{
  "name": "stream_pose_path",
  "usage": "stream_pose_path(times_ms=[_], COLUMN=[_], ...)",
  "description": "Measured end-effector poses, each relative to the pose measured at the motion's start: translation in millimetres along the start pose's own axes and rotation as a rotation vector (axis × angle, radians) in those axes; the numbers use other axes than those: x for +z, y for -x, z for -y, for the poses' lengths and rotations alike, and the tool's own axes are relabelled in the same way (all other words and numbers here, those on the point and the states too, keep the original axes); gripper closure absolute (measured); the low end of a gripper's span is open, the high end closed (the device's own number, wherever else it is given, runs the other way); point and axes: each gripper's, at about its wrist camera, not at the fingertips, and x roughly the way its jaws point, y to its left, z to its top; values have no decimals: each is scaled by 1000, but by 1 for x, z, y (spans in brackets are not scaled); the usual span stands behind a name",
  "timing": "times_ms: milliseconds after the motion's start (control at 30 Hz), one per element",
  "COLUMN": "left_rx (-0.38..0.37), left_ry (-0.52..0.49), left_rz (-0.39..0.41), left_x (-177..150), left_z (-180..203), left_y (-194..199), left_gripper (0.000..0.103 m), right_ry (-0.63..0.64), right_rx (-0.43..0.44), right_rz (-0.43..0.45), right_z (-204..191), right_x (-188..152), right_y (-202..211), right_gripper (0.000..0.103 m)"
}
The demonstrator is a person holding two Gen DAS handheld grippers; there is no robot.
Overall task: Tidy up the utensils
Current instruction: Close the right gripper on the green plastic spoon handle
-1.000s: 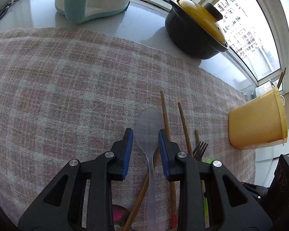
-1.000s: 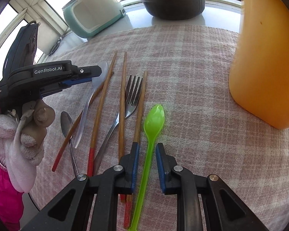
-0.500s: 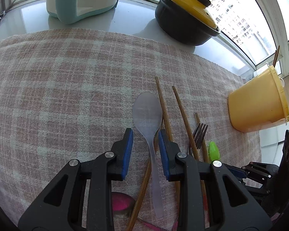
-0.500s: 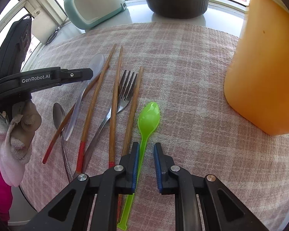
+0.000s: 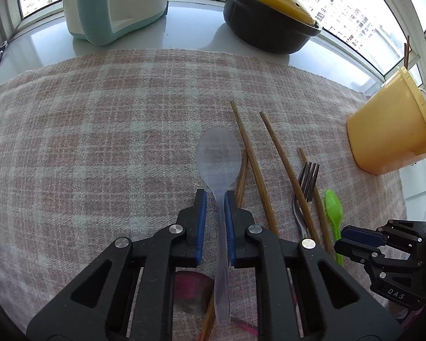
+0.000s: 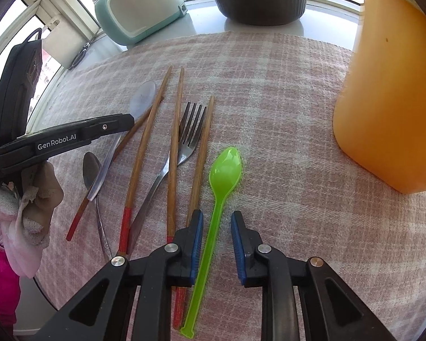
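My left gripper (image 5: 215, 199) is shut on the handle of a clear plastic spoon (image 5: 218, 153), whose bowl points away over the plaid cloth. The same spoon (image 6: 142, 99) and left gripper (image 6: 127, 120) show in the right wrist view. My right gripper (image 6: 216, 218) is open, its jaws on either side of the handle of a green plastic spoon (image 6: 224, 170), which also shows in the left wrist view (image 5: 333, 207). Wooden chopsticks (image 6: 171, 147), a metal fork (image 6: 189, 136) and a metal spoon (image 6: 92, 167) lie between the two spoons.
A yellow plastic tub (image 6: 392, 91) stands at the right, holding a chopstick in the left wrist view (image 5: 406, 51). A black pot with a yellow lid (image 5: 269, 14) and a teal cooker (image 5: 113, 2) stand behind the cloth by the window.
My left gripper has closed on the clear spoon's handle. My right gripper has opened wider around the green spoon's handle.
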Motion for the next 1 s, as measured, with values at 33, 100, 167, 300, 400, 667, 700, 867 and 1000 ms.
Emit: stream_pose_path(times_ms=[33, 100, 167, 300, 400, 667, 700, 867, 1000], left_rx=[8, 13, 23, 21, 32, 50, 51, -10, 2], left_ry=[-10, -23, -39, -84, -112, -91, -93, -28, -54], left_rz=[2, 1, 0, -22, -30, -13, -12, -26, -29], left_x=[-1, -3, -4, -7, -11, -7, -6, -2, -5], left_z=[1, 3, 5, 10, 9, 10, 11, -5, -5], left_y=[0, 1, 0, 1, 3, 2, 1, 2, 4], left_gripper=[94, 94, 94, 94, 94, 96, 97, 97, 98], right_ry=[2, 8, 20, 27, 44, 59, 79, 175, 156], right_rx=[0, 2, 1, -3, -22, -48, -61, -142, -146], right_rz=[0, -1, 1, -4, -15, -14, -12, -27, -48], right_z=[-1, -2, -5, -6, -4, -13, -18, -25, -12], right_x=[0, 0, 0, 2, 1, 6, 7, 7, 7], right_y=[0, -1, -2, -2, -2, -6, -7, -9, -6], right_gripper=[83, 82, 81, 81, 86, 81, 80, 97, 99])
